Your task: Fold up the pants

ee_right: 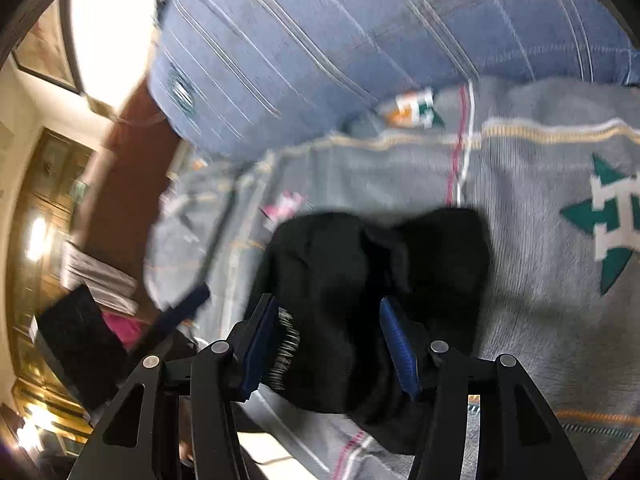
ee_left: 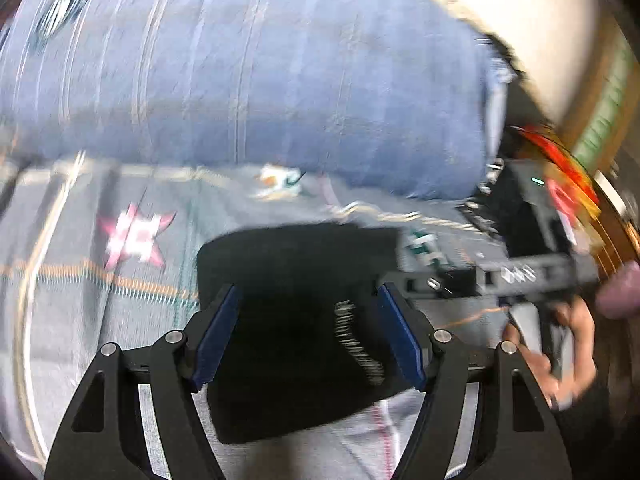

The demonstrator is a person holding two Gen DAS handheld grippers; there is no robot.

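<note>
The black pants [ee_left: 296, 320] lie folded into a compact block on a grey patterned blanket [ee_left: 80, 240]. My left gripper [ee_left: 308, 332] is open, its blue pads on either side of the pants and just above them. In the right wrist view the pants [ee_right: 360, 300] look bunched and thicker, with a white printed label near the left pad. My right gripper [ee_right: 328, 344] is open above the pants' near edge. The right gripper also shows at the right of the left wrist view [ee_left: 520, 264], held by a hand.
A large blue striped cushion [ee_left: 260, 72] lies behind the pants on the blanket; it also shows in the right wrist view [ee_right: 340, 40]. The bed's edge falls off at the left of the right wrist view, with wooden furniture [ee_right: 44, 200] and stacked cloth [ee_right: 96, 276] beyond.
</note>
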